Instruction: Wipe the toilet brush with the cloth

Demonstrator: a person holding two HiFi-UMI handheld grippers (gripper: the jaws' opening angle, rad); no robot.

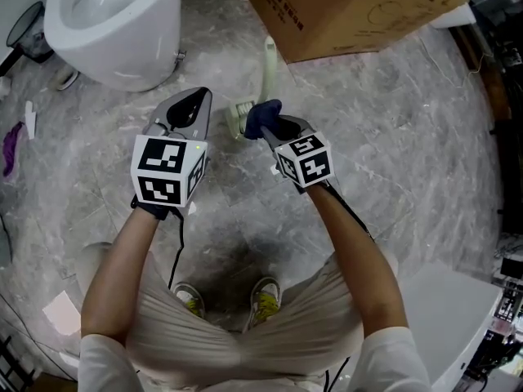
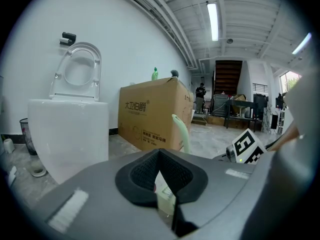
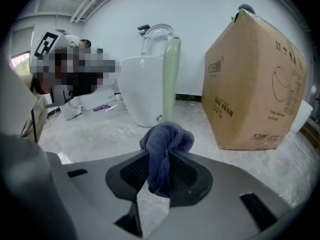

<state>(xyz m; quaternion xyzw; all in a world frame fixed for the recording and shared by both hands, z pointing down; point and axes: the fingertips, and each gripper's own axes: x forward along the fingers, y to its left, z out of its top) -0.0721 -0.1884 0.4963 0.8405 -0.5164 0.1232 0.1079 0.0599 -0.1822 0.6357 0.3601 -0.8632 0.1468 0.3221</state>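
Toilet brush [image 1: 267,68], pale green handle, stands upright in holder on grey marbled floor [image 1: 392,137], upper centre of head view, between toilet [image 1: 114,23] at upper left and cardboard box [image 1: 351,6] along top edge. Left gripper [image 1: 194,98] left of holder base, jaws closed together, nothing clamped; pale holder shows through slit behind them. Right gripper [image 1: 274,126] just right of base, jaws pinched on bunched dark blue cloth [image 1: 261,117]. Cloth close to holder base; contact unclear. Person's shoes [image 1: 265,296] at lower centre.
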